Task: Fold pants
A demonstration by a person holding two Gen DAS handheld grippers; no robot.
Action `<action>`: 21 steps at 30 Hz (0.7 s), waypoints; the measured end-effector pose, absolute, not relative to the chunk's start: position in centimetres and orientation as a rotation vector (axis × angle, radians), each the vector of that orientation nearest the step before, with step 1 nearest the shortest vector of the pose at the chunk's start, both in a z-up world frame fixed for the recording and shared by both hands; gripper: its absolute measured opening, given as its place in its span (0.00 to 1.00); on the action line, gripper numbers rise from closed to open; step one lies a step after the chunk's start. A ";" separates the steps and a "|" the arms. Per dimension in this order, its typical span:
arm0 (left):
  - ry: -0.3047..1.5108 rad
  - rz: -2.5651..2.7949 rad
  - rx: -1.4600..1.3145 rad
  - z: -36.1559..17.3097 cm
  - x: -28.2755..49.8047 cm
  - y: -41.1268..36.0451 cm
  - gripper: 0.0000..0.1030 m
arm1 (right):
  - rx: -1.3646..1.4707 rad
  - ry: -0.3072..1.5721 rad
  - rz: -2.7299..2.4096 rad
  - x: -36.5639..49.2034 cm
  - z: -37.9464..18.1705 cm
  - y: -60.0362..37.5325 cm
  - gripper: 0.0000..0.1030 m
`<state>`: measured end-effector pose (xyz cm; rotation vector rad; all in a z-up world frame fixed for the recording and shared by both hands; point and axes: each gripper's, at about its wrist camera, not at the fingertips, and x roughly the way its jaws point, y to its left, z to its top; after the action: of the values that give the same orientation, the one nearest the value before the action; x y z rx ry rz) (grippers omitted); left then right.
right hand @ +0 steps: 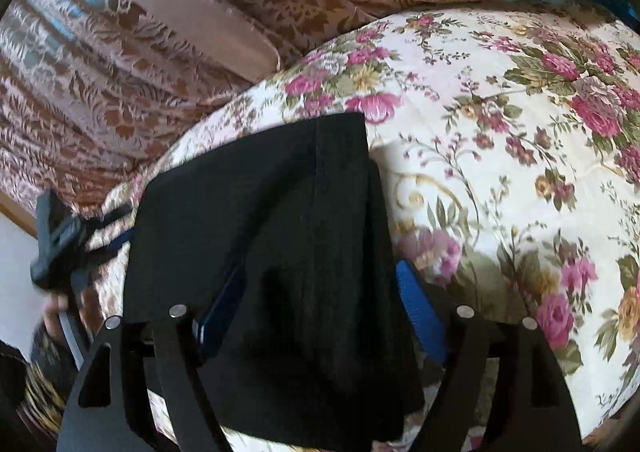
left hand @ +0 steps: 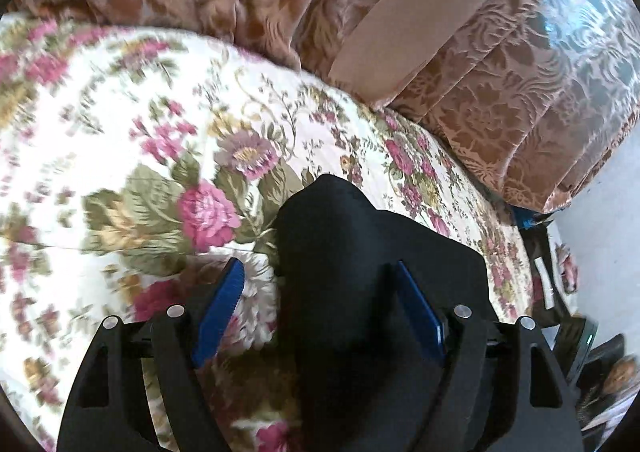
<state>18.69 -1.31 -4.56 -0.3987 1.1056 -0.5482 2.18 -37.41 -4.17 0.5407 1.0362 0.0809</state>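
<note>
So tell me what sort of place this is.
Probably a bedroom: black pants lie on a bed with a floral bedspread, and patterned brown curtains hang behind it.

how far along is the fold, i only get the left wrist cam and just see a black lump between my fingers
Observer: In the right wrist view the pants lie as a flat folded stack on the floral bedspread, with a squared far edge.
Operator: is the right gripper clamped on them
Observer: It looks open. The right gripper straddles the stack, and one blue pad shows beside the cloth edge.
Operator: can that cam see my left gripper
Observer: Yes, the left gripper shows blurred at the stack's left side, near the brown curtain.
</note>
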 end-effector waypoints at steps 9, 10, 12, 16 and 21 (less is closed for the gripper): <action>1.137 -0.525 -0.388 -7.0 18.8 -1.9 0.53 | 0.642 1.048 0.124 0.1 -8.0 -39.4 0.70; 1.130 -0.509 -0.388 -6.8 18.7 -1.7 0.63 | 0.630 1.048 0.124 0.1 -7.8 -39.2 0.74; 1.112 -0.501 -0.393 -6.3 17.9 -0.9 0.69 | 0.641 1.058 0.137 0.3 -7.4 -39.5 0.80; 1.093 -0.579 -0.438 -5.5 16.1 0.5 0.73 | 0.705 1.044 0.185 0.7 -6.4 -40.5 0.91; 1.124 -0.689 -0.469 -6.2 13.9 0.2 0.74 | 0.779 1.057 0.266 2.1 -6.9 -41.5 0.92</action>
<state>13.88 0.15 -6.17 -0.4685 1.1236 -0.6886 2.11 -41.49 -6.92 0.7793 1.0569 0.2662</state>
